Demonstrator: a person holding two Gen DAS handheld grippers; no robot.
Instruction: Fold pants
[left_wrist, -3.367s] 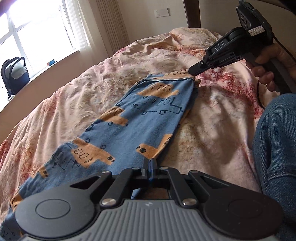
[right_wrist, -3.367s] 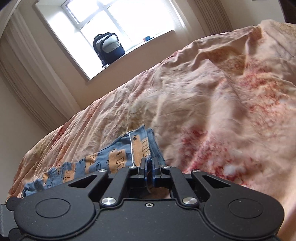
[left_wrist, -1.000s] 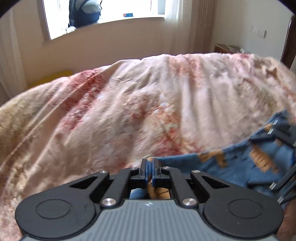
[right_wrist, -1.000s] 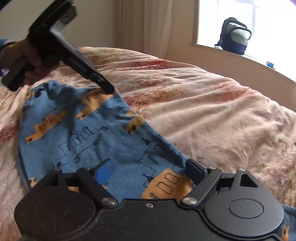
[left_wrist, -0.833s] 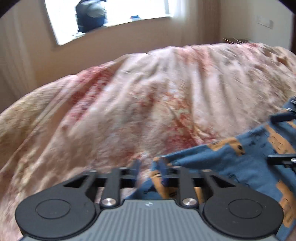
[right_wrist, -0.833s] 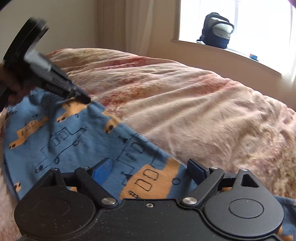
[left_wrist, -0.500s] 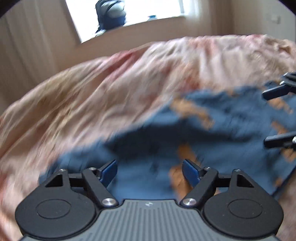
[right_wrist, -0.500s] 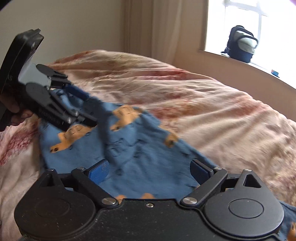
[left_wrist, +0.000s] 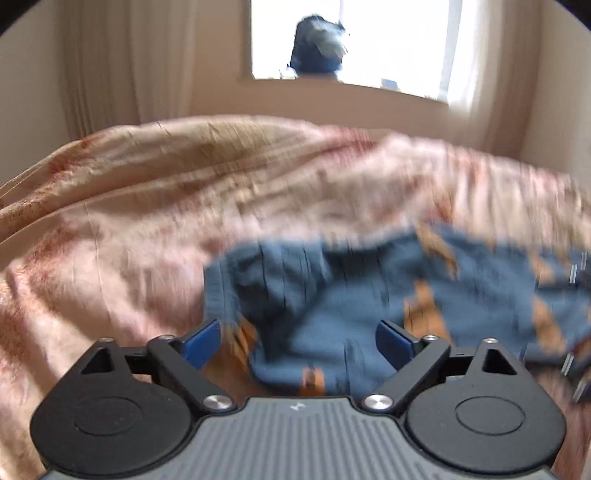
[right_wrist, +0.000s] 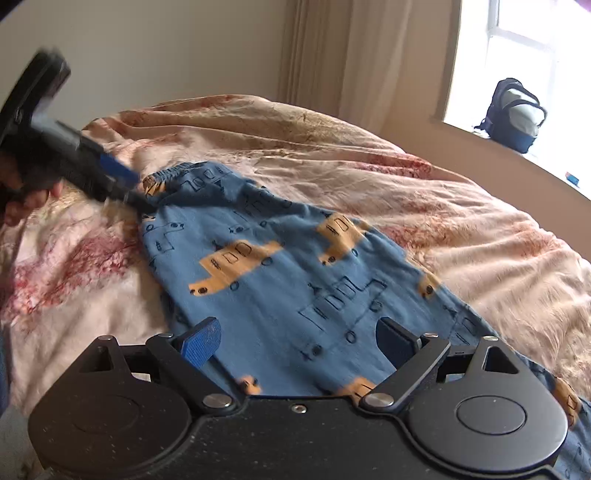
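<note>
The blue pants (right_wrist: 295, 266) with orange vehicle prints lie on the bed's pink floral duvet (right_wrist: 424, 192). In the blurred left wrist view the pants (left_wrist: 369, 295) lie bunched just ahead of my left gripper (left_wrist: 297, 338), which is open and empty. My right gripper (right_wrist: 297, 338) is open and empty, hovering over the pants' lower part. The left gripper also shows in the right wrist view (right_wrist: 125, 188), open at the pants' waistband end. The right gripper's fingertips (left_wrist: 576, 373) show at the left wrist view's right edge.
A dark backpack (right_wrist: 515, 116) sits on the window sill behind the bed. Curtains (right_wrist: 351, 59) hang beside the window. The duvet spreads wide around the pants. A hand (right_wrist: 26, 199) holds the left gripper's handle.
Both grippers let go of the pants and opened. The left gripper swung back over the waistband end. The pants now lie spread on the duvet.
</note>
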